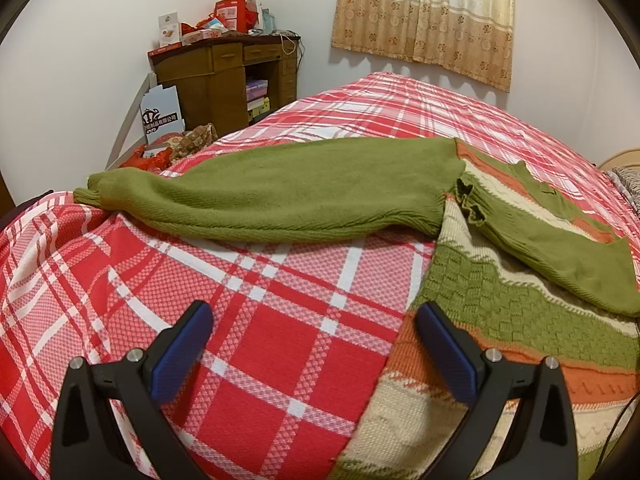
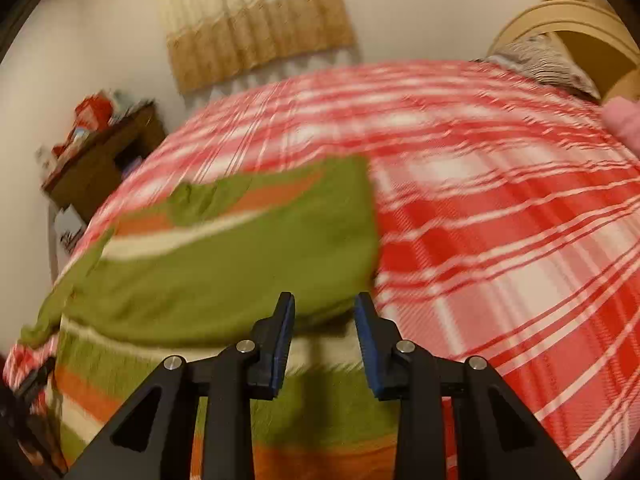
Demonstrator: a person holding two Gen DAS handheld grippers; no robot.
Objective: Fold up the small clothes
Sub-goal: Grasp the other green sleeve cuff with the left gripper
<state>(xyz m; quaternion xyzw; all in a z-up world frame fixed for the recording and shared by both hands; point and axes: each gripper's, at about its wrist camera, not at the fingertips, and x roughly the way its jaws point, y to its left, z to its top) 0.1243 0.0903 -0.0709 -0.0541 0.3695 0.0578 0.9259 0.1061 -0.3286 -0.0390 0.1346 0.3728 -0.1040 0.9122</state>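
Striped knit sweater (image 1: 492, 304) lay flat on bed (image 1: 280, 344) with red-and-white plaid cover. One green sleeve (image 1: 280, 196) stretched sideways across cover; other sleeve (image 1: 560, 248) folded over sweater body. Left hand-held gripper (image 1: 314, 324) hovered over sweater's side edge, jaws spread wide, nothing held. Right hand-held gripper (image 2: 325, 312) above sweater's body, jaws parted, nothing between them; that view blurred. Wooden cabinet (image 1: 224, 80) against far wall, curtain (image 1: 424, 16) above bed.
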